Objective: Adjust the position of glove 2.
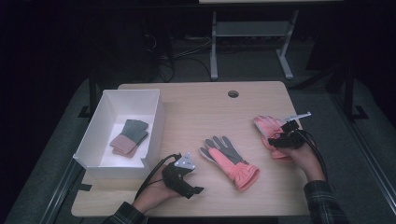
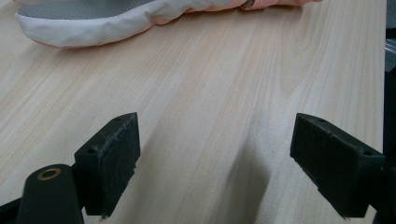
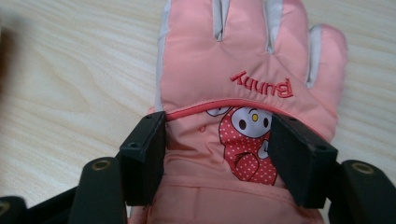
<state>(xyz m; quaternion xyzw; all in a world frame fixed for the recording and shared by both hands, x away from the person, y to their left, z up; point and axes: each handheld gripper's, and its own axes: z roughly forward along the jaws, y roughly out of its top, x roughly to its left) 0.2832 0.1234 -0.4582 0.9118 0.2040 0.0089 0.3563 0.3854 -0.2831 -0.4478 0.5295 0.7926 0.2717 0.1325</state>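
So the right hand-held gripper (image 3: 217,154) is sitting right over the pink glove (image 3: 243,70), jaws straddling the wrist part just below the red piping seam, with the little cartoon patch between them. The jaws are parted and I don't think the pads are biting yet. The fabric looks unpinched, though from this angle I honestly can't rule out light contact on the sides. That glove lies flat on the worktop (image 1: 196,107) at the right side, back up, fingers pointing away from the person.

Handling-wise it's a padded ski-type glove, so light, soft and squishy. It'll compress a lot before the grip feels firm, and the shell looks like smooth nylon, so probably a bit slippery. It'll also flop once lifted, with the fingers dangling. I'd say the wrist band is the right spot: several layers bunch there and the seam gives the pads a ridge to catch on. Grabbing a single finger would likely just slide off.

The left hand-held gripper (image 2: 215,168) is wide open with nothing between its jaws, parked low over bare wood at the near edge. Its mate, the second pink glove (image 1: 229,161), lies palm up mid-worktop, and the white box (image 1: 93,140) on the left already has a grey-and-pink knit pair (image 1: 130,136) in it.
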